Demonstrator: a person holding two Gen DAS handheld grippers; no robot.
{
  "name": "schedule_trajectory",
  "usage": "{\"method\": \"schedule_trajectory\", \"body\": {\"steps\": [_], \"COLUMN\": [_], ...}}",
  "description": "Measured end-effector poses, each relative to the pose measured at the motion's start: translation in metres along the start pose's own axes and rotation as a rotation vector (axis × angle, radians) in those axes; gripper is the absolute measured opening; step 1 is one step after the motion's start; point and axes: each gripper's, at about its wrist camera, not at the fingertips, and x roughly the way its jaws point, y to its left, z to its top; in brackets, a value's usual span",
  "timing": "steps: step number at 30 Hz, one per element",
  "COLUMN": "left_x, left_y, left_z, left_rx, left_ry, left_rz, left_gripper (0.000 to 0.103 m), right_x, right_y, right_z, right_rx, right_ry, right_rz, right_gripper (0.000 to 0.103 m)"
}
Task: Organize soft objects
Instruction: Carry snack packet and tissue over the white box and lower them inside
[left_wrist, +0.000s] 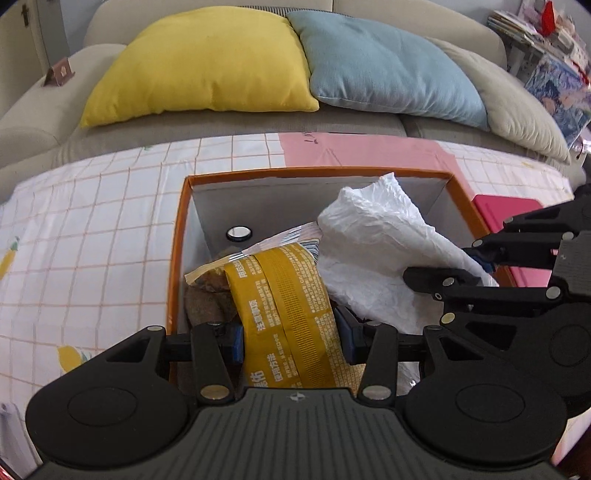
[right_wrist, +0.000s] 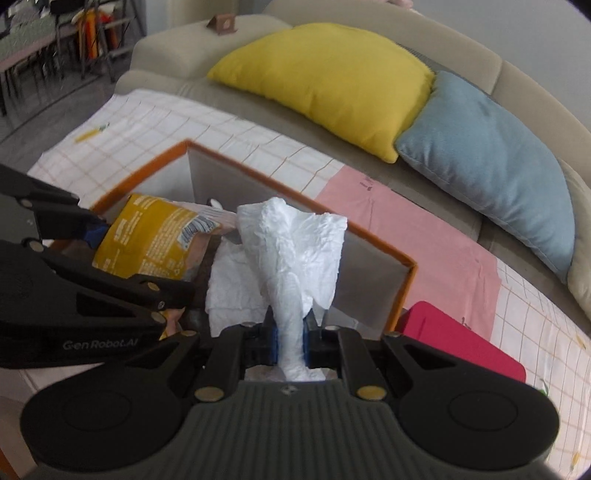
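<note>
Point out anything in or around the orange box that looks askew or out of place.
The yellow packet lies tilted and crumpled in the orange box, clamped by the left hand-held gripper. The white plastic bag sticks up above the rim, bunched and pinched in the right hand-held gripper. Neither lies flat; nothing looks spilled.

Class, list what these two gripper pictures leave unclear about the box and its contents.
- Box floor: both views, covered by the yellow packet and white bag.
- Brown item: left view, mostly under the packet; cannot be identified.
- Packet print: too small and blurred to read in the right view.
- Box's near wall: hidden behind the left gripper and right gripper.
</note>
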Motion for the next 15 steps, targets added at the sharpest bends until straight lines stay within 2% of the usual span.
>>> {"method": "schedule_trajectory", "body": {"steps": [8,15], "left_x": [0.001,0.013], "left_y": [-0.014,-0.019], "left_z": [-0.005,-0.004], "left_rx": [0.131,0.185], "left_ry": [-0.005,0.034], "left_rz": [0.015,-0.009], "left_gripper": [0.053,0.053], "right_x": [0.018,0.022], "right_y": [0.015,0.016], "right_z": [0.003,0.003], "right_rx": [-0.124,-0.241], "right_ry": [0.054,0.088], "right_rz": [-0.047,-0.018], "right_gripper": [0.010,0.012]}}
